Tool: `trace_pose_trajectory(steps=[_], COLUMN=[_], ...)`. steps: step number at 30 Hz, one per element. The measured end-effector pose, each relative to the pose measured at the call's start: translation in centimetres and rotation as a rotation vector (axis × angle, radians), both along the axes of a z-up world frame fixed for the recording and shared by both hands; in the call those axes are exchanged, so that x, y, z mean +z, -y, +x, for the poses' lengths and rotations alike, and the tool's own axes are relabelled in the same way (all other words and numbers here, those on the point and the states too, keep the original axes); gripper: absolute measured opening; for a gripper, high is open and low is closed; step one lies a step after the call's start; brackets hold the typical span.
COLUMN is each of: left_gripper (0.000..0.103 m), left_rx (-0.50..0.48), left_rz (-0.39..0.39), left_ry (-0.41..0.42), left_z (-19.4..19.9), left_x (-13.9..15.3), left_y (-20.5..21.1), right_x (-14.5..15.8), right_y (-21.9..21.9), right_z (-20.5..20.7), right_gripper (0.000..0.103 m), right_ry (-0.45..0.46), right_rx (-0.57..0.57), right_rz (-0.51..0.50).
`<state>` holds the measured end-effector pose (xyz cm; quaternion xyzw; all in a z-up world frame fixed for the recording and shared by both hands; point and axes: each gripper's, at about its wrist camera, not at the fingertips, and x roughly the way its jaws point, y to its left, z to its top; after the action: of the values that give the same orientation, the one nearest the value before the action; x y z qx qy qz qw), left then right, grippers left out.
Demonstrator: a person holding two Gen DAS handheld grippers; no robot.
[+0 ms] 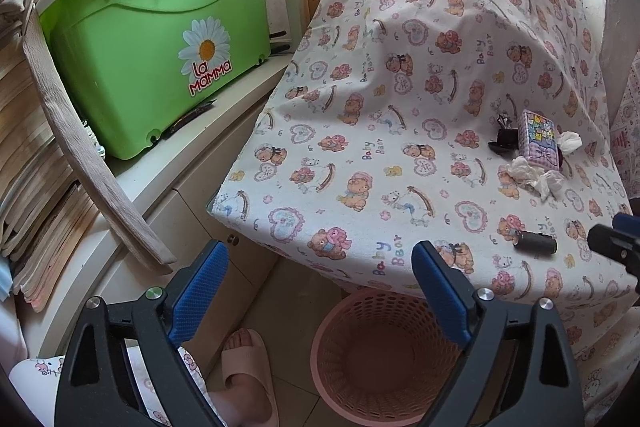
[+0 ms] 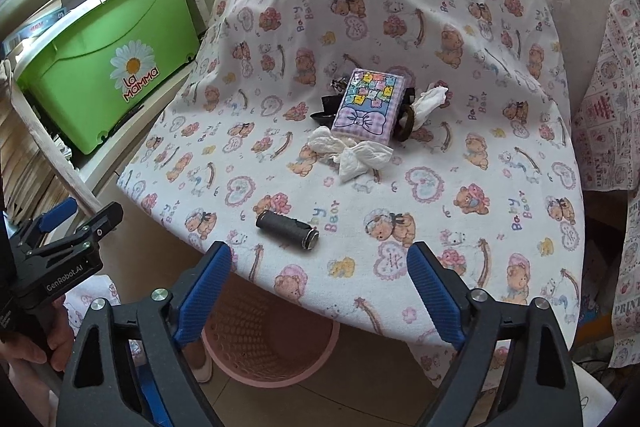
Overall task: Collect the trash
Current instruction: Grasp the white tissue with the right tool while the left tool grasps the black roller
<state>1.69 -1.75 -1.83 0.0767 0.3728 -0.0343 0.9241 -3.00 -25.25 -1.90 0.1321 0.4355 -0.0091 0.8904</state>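
Crumpled white tissues [image 2: 352,151] lie on the bear-print tablecloth [image 2: 440,187], in front of a pastel tissue pack [image 2: 370,105]; another tissue [image 2: 430,101] lies to its right. They also show in the left wrist view [image 1: 534,175]. A black cylinder [image 2: 286,229] lies near the table's front edge, also in the left wrist view [image 1: 536,242]. A pink mesh bin [image 1: 380,355] stands on the floor under the table edge. My left gripper [image 1: 320,287] is open and empty above the bin. My right gripper [image 2: 320,283] is open and empty, just before the cylinder.
A green lidded tub [image 1: 156,51] sits on a white cabinet [image 1: 192,163] to the left, beside stacked books [image 1: 36,147]. Small black items [image 2: 326,105] lie by the tissue pack. A slippered foot [image 1: 248,367] stands left of the bin.
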Motion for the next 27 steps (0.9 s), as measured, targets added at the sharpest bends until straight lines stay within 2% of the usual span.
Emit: trace_pose_trajectory(steps=[4, 7, 8, 12, 14, 15, 18, 19, 22, 23, 25, 27], left_gripper=[0.092, 0.092, 0.092, 0.093, 0.093, 0.093, 0.093, 0.093, 0.094, 0.095, 0.095, 0.095], left_rx=[0.000, 0.003, 0.005, -0.004, -0.014, -0.020, -0.039, -0.045, -0.068, -0.076, -0.085, -0.094], left_rz=[0.025, 0.022, 0.021, 0.026, 0.038, 0.043, 0.052, 0.055, 0.057, 0.060, 0.073, 0.076], left_ry=[0.001, -0.007, -0.007, -0.016, -0.023, -0.027, -0.035, -0.039, -0.031, -0.025, -0.022, -0.023], left_z=[0.4, 1.0, 1.1, 1.5, 1.6, 1.6, 1.5, 1.5, 1.1, 0.8, 0.4, 0.0], left_x=[-0.4, -0.8, -0.9, -1.5, -1.9, -2.1, -2.5, -2.6, -2.5, -2.6, -2.7, -2.8], left_y=[0.9, 1.5, 1.6, 2.5, 3.1, 3.4, 4.3, 4.6, 5.2, 5.4, 5.8, 6.2], right_x=[1.1, 1.3, 1.1, 0.8, 0.5, 0.2, -1.1, -1.5, -2.1, -2.3, -2.8, -2.8], right_y=[1.6, 3.3, 4.2, 8.3, 10.0, 10.7, 12.4, 12.8, 13.3, 13.4, 13.5, 13.7], right_z=[2.2, 4.4, 5.2, 7.6, 8.6, 9.0, 10.1, 10.4, 11.5, 11.9, 12.4, 12.1], right_gripper=[0.077, 0.065, 0.058, 0.049, 0.039, 0.038, 0.034, 0.029, 0.026, 0.017, 0.005, 0.003], right_ry=[-0.012, -0.026, -0.033, -0.017, -0.013, -0.013, -0.029, -0.032, -0.040, -0.045, -0.058, -0.047], right_rx=[0.037, 0.034, 0.021, -0.081, -0.128, -0.147, -0.186, -0.189, -0.177, -0.170, -0.164, -0.193], right_rz=[-0.026, -0.040, -0.039, 0.012, 0.018, 0.021, 0.093, 0.126, 0.192, 0.209, 0.250, 0.277])
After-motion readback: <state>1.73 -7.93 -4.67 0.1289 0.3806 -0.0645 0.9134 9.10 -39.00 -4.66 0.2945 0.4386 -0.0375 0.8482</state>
